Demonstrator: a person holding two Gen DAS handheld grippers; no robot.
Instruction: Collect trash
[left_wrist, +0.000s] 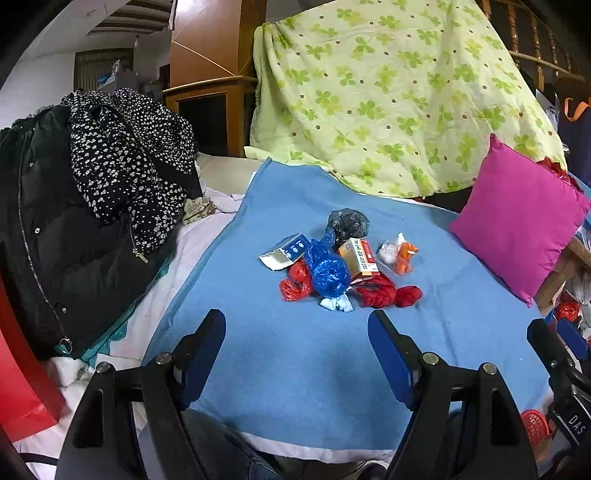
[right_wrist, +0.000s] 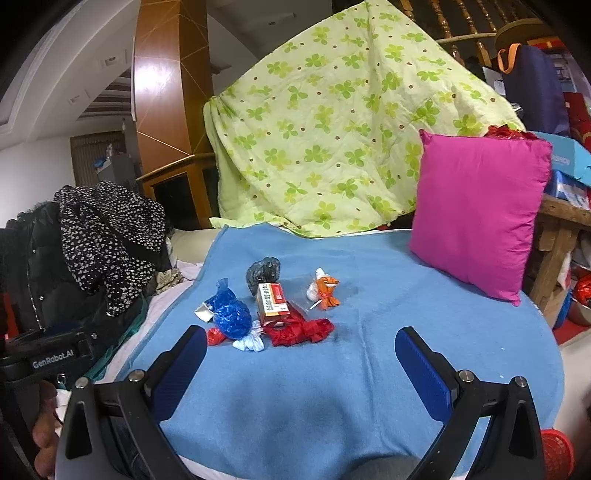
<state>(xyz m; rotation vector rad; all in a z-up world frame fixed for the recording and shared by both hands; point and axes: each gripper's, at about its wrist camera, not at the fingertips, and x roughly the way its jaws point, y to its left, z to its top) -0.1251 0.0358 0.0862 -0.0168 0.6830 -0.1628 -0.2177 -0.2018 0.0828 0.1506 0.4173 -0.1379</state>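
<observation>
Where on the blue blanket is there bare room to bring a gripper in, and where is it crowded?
Bare blanket lies between the trash pile and both open grippers, left gripper and right gripper. Another bare strip runs between the pile and the pink pillow. The pile itself is crowded: bags and boxes touch or overlap. The blanket's left edge is hemmed by the dark clothes.

Black left gripper (left_wrist: 297, 325) and right gripper (right_wrist: 300, 341), blue-padded jaws, silver screws.

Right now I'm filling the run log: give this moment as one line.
stage: start | left gripper: open, empty | right gripper: open, empty | trash pile: on blue blanket, untouched
</observation>
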